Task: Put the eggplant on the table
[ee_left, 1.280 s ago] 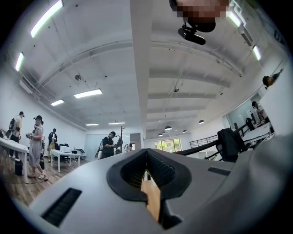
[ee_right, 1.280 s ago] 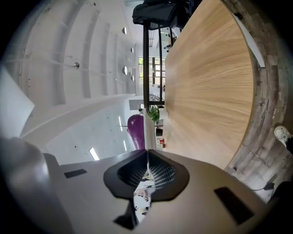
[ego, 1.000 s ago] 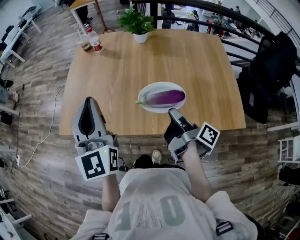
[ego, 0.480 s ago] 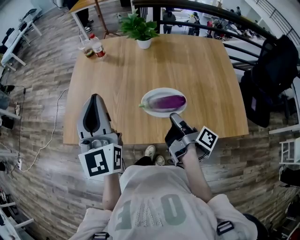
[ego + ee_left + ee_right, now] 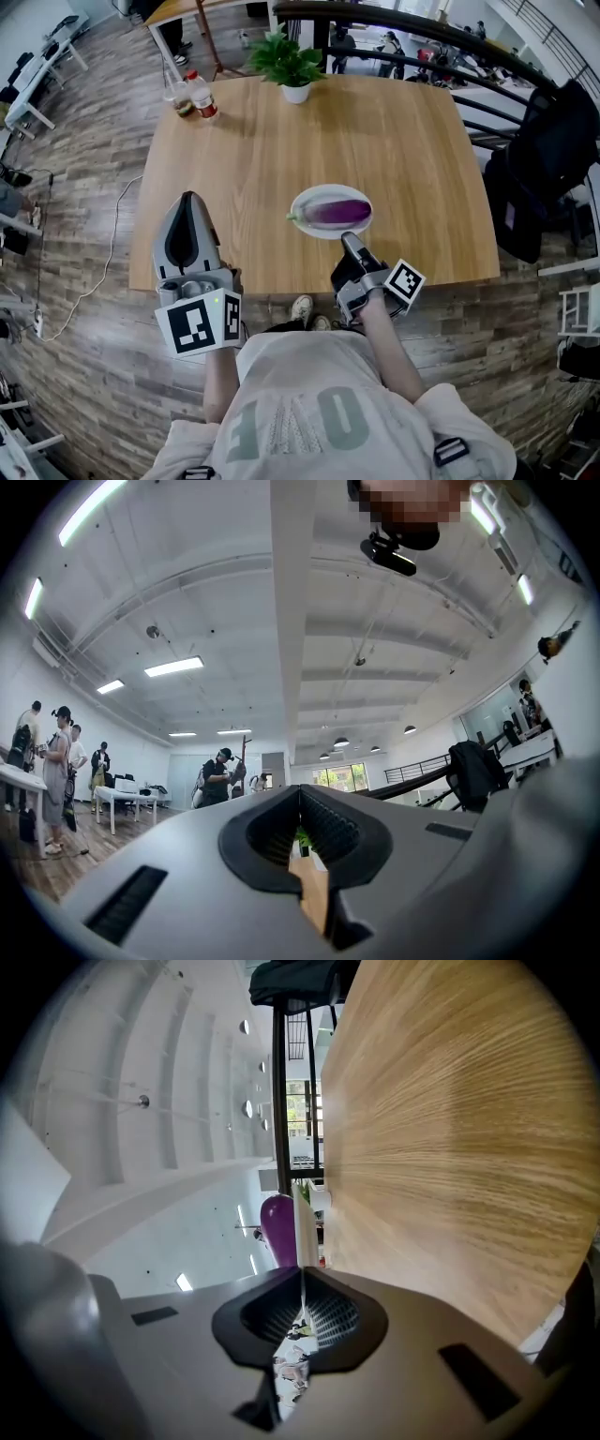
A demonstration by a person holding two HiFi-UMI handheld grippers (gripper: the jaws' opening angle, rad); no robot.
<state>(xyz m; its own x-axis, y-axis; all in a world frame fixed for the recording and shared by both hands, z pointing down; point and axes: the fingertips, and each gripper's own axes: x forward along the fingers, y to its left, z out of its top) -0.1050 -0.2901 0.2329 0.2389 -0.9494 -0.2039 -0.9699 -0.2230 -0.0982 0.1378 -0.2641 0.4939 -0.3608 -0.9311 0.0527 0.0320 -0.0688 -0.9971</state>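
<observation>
On the white plate [image 5: 328,189] near my edge of the bench [image 5: 394,131], the eggplant [image 5: 335,213] lies on its side, not yet moved to the wood. My right tongs [image 5: 349,239] sit just beside the plate's near rim, rolled sideways, jaws pressed together with nothing between them. If I push in like this, the closed tip could knock the rim and slide the plate, or nudge the eggplant so it rolls. I judge its skin smooth and its body round, so a pinch off-centre may let it slip. My left tongs [image 5: 187,202], also closed and empty, hover over the bench's near left edge, well apart.
</observation>
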